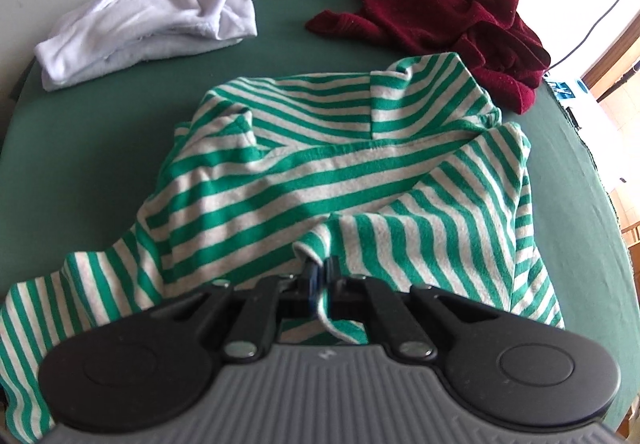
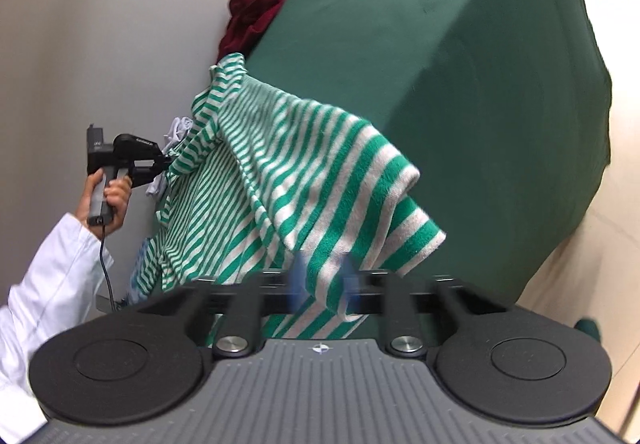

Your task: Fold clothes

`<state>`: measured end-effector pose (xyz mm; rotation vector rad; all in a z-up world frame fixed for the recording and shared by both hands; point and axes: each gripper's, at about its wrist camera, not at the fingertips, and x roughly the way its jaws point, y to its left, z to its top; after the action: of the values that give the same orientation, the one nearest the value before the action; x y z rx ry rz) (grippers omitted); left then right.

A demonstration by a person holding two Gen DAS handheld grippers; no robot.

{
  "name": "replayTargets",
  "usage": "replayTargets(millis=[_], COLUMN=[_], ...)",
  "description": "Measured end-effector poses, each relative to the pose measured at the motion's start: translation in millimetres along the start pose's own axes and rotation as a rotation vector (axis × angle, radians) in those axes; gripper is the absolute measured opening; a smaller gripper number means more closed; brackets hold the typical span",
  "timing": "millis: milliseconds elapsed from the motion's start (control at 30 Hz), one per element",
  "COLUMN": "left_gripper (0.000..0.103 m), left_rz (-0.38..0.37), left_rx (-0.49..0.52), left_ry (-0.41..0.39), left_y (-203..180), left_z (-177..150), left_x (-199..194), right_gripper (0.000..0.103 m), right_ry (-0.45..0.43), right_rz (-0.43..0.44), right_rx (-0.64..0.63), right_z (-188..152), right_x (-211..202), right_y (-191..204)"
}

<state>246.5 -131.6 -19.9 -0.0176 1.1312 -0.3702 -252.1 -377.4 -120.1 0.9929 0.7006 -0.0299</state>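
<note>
Through the left wrist camera, your left hand-held gripper point(image 1: 318, 276) pinched an edge of the striped shirt point(image 1: 328, 180), which lay crumpled on the green tabletop point(image 1: 100, 132). Through the right wrist camera, your right hand-held gripper point(image 2: 322, 284) clamped the shirt's other edge.

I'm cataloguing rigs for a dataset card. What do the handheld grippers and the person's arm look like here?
Each gripper has a ribbed grey body, two round black discs, black linkage arms with silver bolts, and blue-padded fingers. The right wrist view shows the left gripper as a black tool with a grey handle and a black cable trailing below. The person wears a white long sleeve.
</note>
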Motion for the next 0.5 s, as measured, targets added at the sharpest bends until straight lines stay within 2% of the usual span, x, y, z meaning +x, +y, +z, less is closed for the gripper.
replayTargets(millis=[33, 67, 167, 233, 300, 367, 400, 433, 467, 500], left_gripper=[0.000, 0.005, 0.019, 0.020, 0.019, 0.019, 0.019, 0.020, 0.024, 0.024], left_rz=[0.003, 0.008, 0.052, 0.068, 0.048, 0.004, -0.017, -0.038, -0.054, -0.065], left_rx=[0.005, 0.011, 0.042, 0.056, 0.049, 0.028, 0.012, -0.005, -0.019, -0.032], left_ry=[-0.004, -0.008, -0.007, -0.001, -0.014, -0.047, -0.065, -0.084, -0.096, -0.104], left_y=[0, 1, 3, 6, 13, 23, 29, 35, 41, 45], left_z=[-1, -1, -6, -12, -19, -26, -30, -33, -38, -44], left_x=[0, 0, 7, 11, 5, -8, -15, -22, -28, -33], right_gripper=[0.000, 0.000, 0.000, 0.004, 0.005, 0.013, 0.024, 0.041, 0.048, 0.050], right_ry=[0.004, 0.002, 0.046, 0.089, 0.114, 0.058, 0.038, 0.034, 0.040, 0.046], right_rz=[0.017, 0.024, -0.098, -0.150, -0.184, -0.121, -0.090, -0.069, -0.060, -0.051], right_rx=[-0.010, -0.046, -0.151, -0.172, -0.202, -0.284, -0.329, -0.374, -0.417, -0.459], right_z=[-1, -3, -9, -6, -1, 15, 23, 29, 36, 42], right_x=[-3, -10, -19, -18, -21, -32, -34, -30, -21, -12], right_y=[4, 10, 21, 23, 28, 53, 66, 78, 86, 95])
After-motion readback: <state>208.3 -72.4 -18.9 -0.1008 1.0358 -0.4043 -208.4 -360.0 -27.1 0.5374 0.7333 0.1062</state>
